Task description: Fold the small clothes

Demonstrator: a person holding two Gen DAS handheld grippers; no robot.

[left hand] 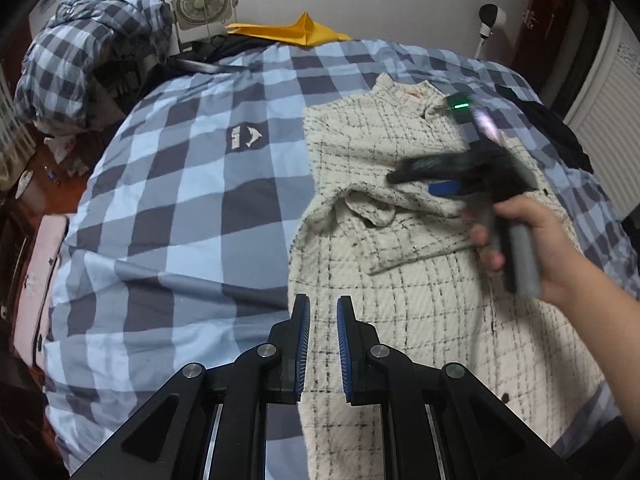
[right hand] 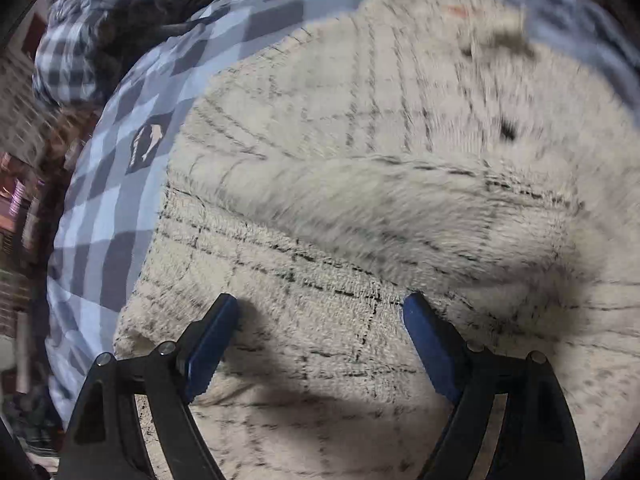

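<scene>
A cream jacket with a thin black check [left hand: 404, 280] lies spread on the bed, collar at the far end. One sleeve [left hand: 392, 204] is folded across its chest. My left gripper [left hand: 323, 304] hovers over the jacket's left edge, jaws a small gap apart and holding nothing. My right gripper [left hand: 420, 178], held in a bare hand, shows blurred above the folded sleeve. In the right wrist view the right gripper [right hand: 320, 308] is wide open just above the jacket [right hand: 320, 128], with the folded sleeve [right hand: 400, 208] ahead of the fingertips.
The bed has a blue and grey checked cover [left hand: 180, 208]. A bunched checked duvet [left hand: 96, 44], a small fan [left hand: 200, 0] and a yellow cloth [left hand: 296, 32] sit at the far end. Dark clothing [left hand: 560, 132] lies at the right edge.
</scene>
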